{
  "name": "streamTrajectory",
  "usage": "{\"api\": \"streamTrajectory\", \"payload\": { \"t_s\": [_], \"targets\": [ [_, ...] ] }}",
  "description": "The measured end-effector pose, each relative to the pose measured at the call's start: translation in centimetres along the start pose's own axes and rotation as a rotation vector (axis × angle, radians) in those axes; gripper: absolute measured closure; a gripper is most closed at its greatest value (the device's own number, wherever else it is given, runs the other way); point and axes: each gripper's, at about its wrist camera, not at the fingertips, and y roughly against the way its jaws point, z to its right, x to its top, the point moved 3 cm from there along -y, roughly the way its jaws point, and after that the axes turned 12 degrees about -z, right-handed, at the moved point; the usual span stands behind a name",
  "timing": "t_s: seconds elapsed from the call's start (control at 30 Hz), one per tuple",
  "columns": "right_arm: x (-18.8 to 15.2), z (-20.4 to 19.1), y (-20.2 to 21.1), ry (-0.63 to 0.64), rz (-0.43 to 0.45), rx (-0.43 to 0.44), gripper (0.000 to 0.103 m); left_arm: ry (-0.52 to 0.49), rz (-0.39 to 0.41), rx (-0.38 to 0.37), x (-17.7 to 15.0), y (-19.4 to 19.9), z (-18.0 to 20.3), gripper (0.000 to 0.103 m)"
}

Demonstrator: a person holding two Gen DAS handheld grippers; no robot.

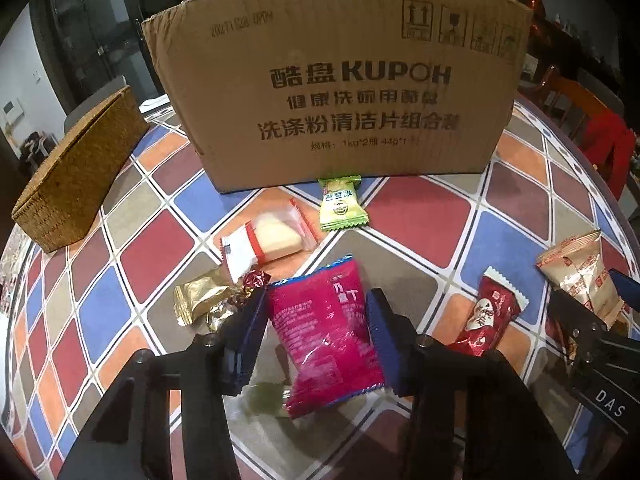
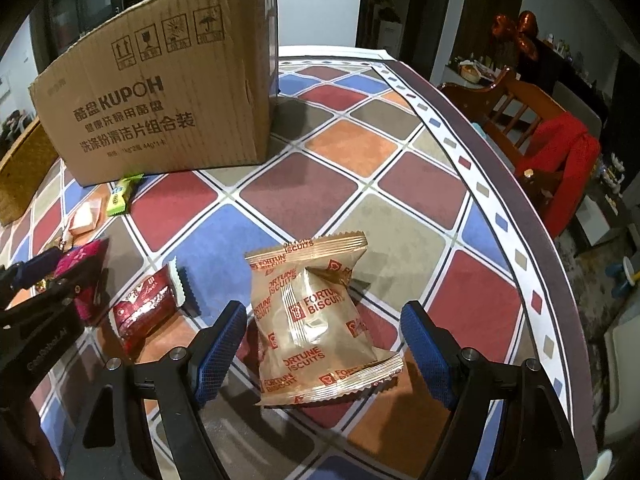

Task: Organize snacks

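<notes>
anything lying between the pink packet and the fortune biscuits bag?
Yes: a dark red snack packet lies on the tablecloth between the pink packet and the Fortune Biscuits bag. Both wrist views show it.

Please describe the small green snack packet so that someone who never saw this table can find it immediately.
Find the big cardboard box printed KUPOH, standing on the checkered tablecloth. The green packet lies at the foot of its printed front face, its top edge right at the box. It is the only green wrapper; its nearest neighbour is a clear packet with red stripes holding a pale cake.
</notes>
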Motion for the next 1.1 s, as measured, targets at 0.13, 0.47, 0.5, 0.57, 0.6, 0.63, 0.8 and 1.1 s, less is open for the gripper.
{"api": "streamTrajectory", "payload": {
  "t_s": [0.13,0.47,0.5,0.57,0.6,0.63,0.8,1.1],
  "targets": [
    [-0.2,0.0,-0.1,-0.002,-0.005,0.002,0.029,-0.012,0.007,0.008,0.0,-0.1,0.1,0.057],
    [-0.1,-0.2,-0.3,-0.001,-0.011,0.051,0.058,-0.034,0.03,0.013,0.0,0.6,0.4,0.069],
    [-0.1,-0.1,-0.2,-0.004,-0.009,0.053,0.059,-0.034,0.031,0.014,0.0,0.7,0.4,0.069],
    [0.0,0.0,0.1,-0.007,0.005,0.051,0.059,-0.034,0.032,0.012,0.0,0.8,0.3,0.07],
    [0.0,0.0,0.3,-0.007,0.011,0.051,0.059,-0.035,0.034,0.013,0.0,0.9,0.3,0.071],
    [0.1,0.0,0.6,-0.006,0.017,0.051,0.059,-0.035,0.036,0.014,0.0,1.0,0.3,0.071],
    [0.5,-0.1,1.4,-0.003,0.036,0.05,0.059,-0.033,0.052,0.011,0.0,1.7,0.2,0.071],
    [1.1,-0.5,3.2,0.006,0.078,0.056,0.059,-0.019,0.095,0.009,0.4,3.7,-0.7,0.071]
  ]
}}
